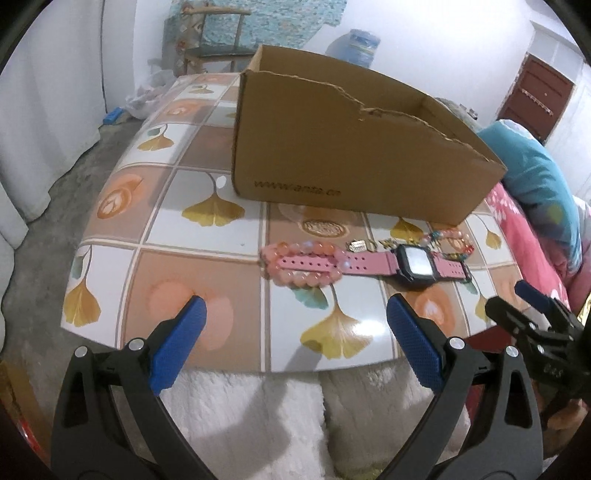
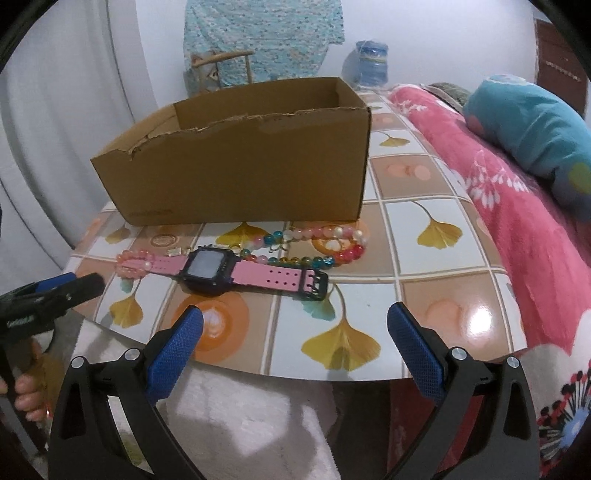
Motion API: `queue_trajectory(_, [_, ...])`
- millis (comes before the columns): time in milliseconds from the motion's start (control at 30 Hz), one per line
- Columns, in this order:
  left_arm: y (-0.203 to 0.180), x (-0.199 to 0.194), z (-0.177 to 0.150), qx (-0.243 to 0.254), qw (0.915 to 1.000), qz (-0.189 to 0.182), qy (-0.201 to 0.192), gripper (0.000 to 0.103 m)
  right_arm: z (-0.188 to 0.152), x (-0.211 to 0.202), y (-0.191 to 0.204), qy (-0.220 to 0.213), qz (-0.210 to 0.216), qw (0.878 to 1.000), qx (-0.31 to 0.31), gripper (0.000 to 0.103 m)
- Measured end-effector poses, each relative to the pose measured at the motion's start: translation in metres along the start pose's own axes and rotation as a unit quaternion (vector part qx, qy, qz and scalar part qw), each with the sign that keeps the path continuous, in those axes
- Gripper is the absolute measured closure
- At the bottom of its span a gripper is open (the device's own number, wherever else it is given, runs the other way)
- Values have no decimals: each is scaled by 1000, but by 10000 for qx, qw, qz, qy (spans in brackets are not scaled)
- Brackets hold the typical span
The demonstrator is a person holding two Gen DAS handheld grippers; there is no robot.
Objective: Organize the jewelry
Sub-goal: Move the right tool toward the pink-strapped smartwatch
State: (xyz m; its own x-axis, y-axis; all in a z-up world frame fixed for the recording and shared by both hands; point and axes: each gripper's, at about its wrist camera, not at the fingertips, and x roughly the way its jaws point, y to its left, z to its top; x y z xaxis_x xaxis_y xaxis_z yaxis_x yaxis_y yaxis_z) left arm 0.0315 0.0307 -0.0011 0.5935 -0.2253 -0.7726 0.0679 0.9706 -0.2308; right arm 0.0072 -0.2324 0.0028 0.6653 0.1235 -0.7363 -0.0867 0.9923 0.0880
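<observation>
A pink-strapped watch (image 1: 412, 263) (image 2: 210, 270) with a black case lies flat on the tiled table, its strap end resting over a pink bead bracelet (image 1: 299, 263) (image 2: 131, 264). A multicoloured bead necklace (image 2: 325, 243) (image 1: 450, 240) curls behind the watch, and a small white charm (image 1: 357, 245) (image 2: 174, 252) sits beside it. An open cardboard box (image 1: 351, 147) (image 2: 240, 173) with a torn rim stands just behind the jewelry. My left gripper (image 1: 295, 310) hovers open over the table's near edge, in front of the bracelet. My right gripper (image 2: 295, 317) hangs open in front of the watch. Neither holds anything.
The table (image 1: 207, 266) (image 2: 443, 266) has a glossy tile-and-leaf pattern. A pink floral blanket (image 2: 524, 221) and a teal pillow (image 2: 532, 125) lie along its right side. White fluffy fabric (image 1: 243, 417) sits below the near edge. A chair (image 1: 214, 33) and a water jug (image 2: 371, 62) stand behind.
</observation>
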Motion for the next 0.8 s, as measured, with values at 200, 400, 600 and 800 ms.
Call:
queue_trajectory(200, [-6, 0, 7, 420, 9987, 186, -230, 13, 3, 7, 5, 31, 117, 9999, -30, 6])
queue_trajectory(400, [-31, 20, 12, 1238, 9902, 622, -185, 16, 9, 18, 11, 115, 192, 9997, -75, 6])
queue_trajectory(600, [-24, 52, 18, 1293, 9877, 874, 116, 18, 18, 25, 17, 64, 236, 9995, -194, 6])
queue_trajectory(800, [-12, 54, 22, 1283, 9867, 999, 75, 18, 27, 30, 24, 14, 451, 9981, -424, 6])
